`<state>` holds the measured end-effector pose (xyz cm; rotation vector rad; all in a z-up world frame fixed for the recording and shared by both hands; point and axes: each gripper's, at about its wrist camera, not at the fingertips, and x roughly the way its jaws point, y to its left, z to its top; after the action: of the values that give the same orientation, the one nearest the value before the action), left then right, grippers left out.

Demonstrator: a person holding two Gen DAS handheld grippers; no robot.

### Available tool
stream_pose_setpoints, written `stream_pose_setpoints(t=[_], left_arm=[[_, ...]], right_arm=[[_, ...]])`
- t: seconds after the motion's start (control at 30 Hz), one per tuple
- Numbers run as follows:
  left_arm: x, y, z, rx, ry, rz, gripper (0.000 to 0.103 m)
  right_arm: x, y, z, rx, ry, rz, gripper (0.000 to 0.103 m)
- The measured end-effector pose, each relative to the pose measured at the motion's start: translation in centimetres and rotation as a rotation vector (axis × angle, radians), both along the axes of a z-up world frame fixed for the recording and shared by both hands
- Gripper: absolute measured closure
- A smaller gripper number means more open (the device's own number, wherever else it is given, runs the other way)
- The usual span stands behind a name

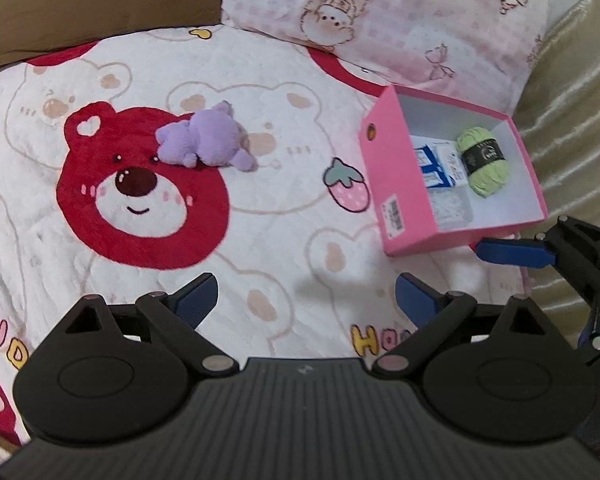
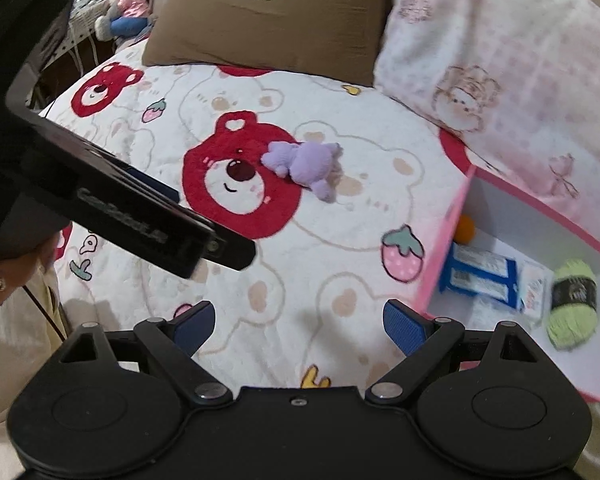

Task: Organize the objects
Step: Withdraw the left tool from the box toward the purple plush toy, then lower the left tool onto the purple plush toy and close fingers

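Note:
A small purple plush toy (image 1: 206, 140) (image 2: 305, 166) lies on the bear-print blanket, over a red bear's face. A pink box (image 1: 396, 184) (image 2: 446, 264) stands open at the right; inside are a green yarn ball (image 1: 485, 162) (image 2: 571, 305), blue-and-white packets (image 1: 434, 168) (image 2: 480, 276) and something orange (image 2: 465, 229). My left gripper (image 1: 306, 304) hovers open over the blanket, empty, nearer than the toy. My right gripper (image 2: 298, 326) is open and empty too, just left of the box. In the left wrist view the right gripper's blue fingers (image 1: 512, 252) reach the box's near corner.
A brown pillow (image 2: 268, 12) and a pink patterned pillow (image 1: 384, 12) (image 2: 500, 60) lie at the head of the bed. A gold curtain (image 1: 572, 120) hangs at the right. Stuffed toys (image 2: 124, 4) sit far left. A hand (image 2: 4, 280) holds the left gripper's body.

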<state>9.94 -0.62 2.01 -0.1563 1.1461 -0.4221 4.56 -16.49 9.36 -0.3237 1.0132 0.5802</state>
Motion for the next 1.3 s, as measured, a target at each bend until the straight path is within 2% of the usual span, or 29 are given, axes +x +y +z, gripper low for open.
stream_pose_setpoints(t=[0.13, 0.2, 0.3, 0.6, 0.77, 1.0, 1.1, 1.2, 1.3], left_arm=[[1.0, 1.3, -1.0, 0.006, -0.037, 0.023, 0.006], [1.5, 1.7, -1.3, 0.044, -0.09, -0.004, 0.007], [2.3, 2.7, -1.7, 0.052, -0.136, 0.008, 0.007], [5.1, 6.5, -5.3, 0.014, -0.146, 0.121, 0.007], [5.9, 7.1, -6.8, 0.006, -0.248, 0.143, 0.007], [6.2, 7.2, -8.7, -0.028, -0.304, 0.132, 0.008], [6.5, 7.1, -9.4, 0.028, -0.348, 0.116, 0.008], [7.3, 8.0, -10.5, 0.006, -0.332, 0.132, 0.009], [8.0, 8.7, -11.8, -0.035, -0.305, 0.151, 0.01]], right_arm=[[1.5, 1.5, -0.7, 0.042, -0.035, 0.031, 0.01], [2.4, 1.9, -1.2, 0.065, -0.044, 0.033, 0.01], [4.2, 2.8, -2.5, 0.093, -0.023, 0.028, 0.01], [6.8, 5.2, -6.6, 0.134, -0.034, 0.028, 0.01], [7.7, 6.4, -8.4, 0.129, -0.09, 0.039, 0.01], [9.2, 7.2, -10.8, 0.132, -0.175, 0.008, 0.01], [10.0, 7.5, -11.8, 0.139, -0.202, -0.029, 0.01], [10.5, 7.9, -12.6, 0.163, -0.163, -0.028, 0.014], [10.4, 8.8, -13.5, 0.133, -0.198, -0.013, 0.014]])
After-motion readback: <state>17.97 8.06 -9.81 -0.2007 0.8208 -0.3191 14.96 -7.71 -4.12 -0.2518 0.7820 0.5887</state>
